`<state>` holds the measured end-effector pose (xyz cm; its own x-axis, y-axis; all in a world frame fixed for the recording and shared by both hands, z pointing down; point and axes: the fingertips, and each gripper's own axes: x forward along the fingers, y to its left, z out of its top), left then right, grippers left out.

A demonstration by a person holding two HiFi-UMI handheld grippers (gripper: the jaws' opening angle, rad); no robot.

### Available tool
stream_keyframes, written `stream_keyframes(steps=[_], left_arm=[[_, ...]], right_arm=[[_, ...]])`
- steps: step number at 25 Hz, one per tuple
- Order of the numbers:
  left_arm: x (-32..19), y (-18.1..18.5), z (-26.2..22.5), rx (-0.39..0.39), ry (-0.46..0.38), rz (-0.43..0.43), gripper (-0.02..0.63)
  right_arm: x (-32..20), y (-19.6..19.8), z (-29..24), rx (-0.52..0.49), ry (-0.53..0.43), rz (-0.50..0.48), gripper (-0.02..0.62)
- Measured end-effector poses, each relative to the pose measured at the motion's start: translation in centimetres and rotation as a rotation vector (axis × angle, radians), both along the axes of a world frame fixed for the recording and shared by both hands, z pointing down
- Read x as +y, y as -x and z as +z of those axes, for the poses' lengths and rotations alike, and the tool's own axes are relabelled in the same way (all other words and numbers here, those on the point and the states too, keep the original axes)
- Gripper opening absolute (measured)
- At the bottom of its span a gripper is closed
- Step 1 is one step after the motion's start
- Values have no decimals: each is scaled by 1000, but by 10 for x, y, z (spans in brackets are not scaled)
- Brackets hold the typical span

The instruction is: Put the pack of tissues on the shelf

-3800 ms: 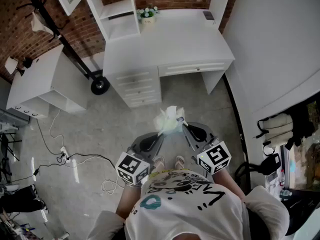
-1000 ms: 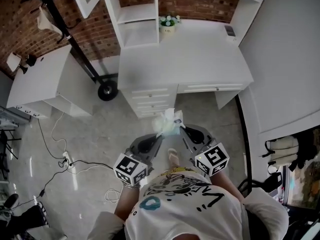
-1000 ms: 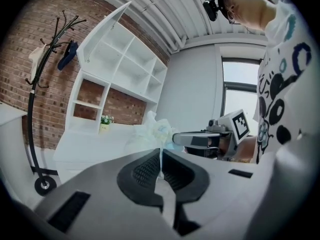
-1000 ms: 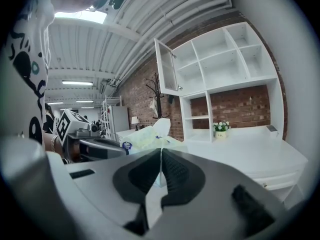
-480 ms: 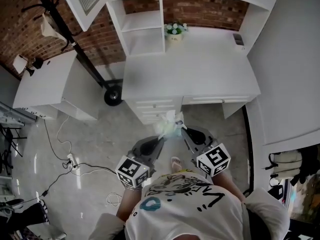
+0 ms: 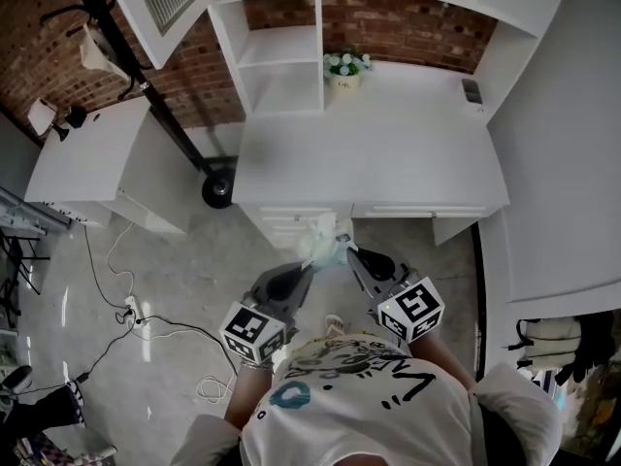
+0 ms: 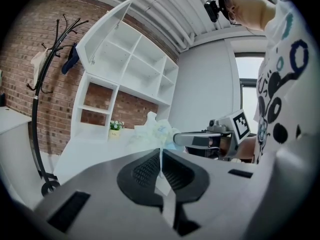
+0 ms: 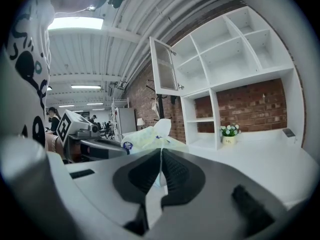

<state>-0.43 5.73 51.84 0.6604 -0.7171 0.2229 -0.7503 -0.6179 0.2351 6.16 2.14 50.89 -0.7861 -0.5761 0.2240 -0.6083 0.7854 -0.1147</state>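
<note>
Left gripper (image 6: 312,263) is clenching on the pack of tissues (image 6: 322,240) from the left, and right gripper (image 6: 345,253) is clenching on it from the right. Each gripper view is showing jaws pressed together on a thin fold of wrapper.

Pack is hanging in the air between the two tips, just near of the white desk (image 6: 388,153) front edge and well apart from the shelf (image 6: 281,61) standing at the desk's far left. Pack is looking crumpled, print too small to read. In the head view it is covering part of the desk drawers.

Shelf top is running off the frame edge. Flower pot (image 6: 344,71) is sitting just right of the shelf. Small grey item (image 6: 472,90) is lying at the desk's far right corner, can't tell what. Coat rack (image 6: 146,85) is standing on the left, top cut off. Person's shirt (image 6: 359,396) is hiding most of both arms.
</note>
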Motion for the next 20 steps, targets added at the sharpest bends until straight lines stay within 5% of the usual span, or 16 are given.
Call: stream_keyframes(steps=[20], left_arm=[[-76, 26, -63, 75, -157, -2, 18]], right_arm=[[-69, 23, -77, -24, -181, -49, 28]])
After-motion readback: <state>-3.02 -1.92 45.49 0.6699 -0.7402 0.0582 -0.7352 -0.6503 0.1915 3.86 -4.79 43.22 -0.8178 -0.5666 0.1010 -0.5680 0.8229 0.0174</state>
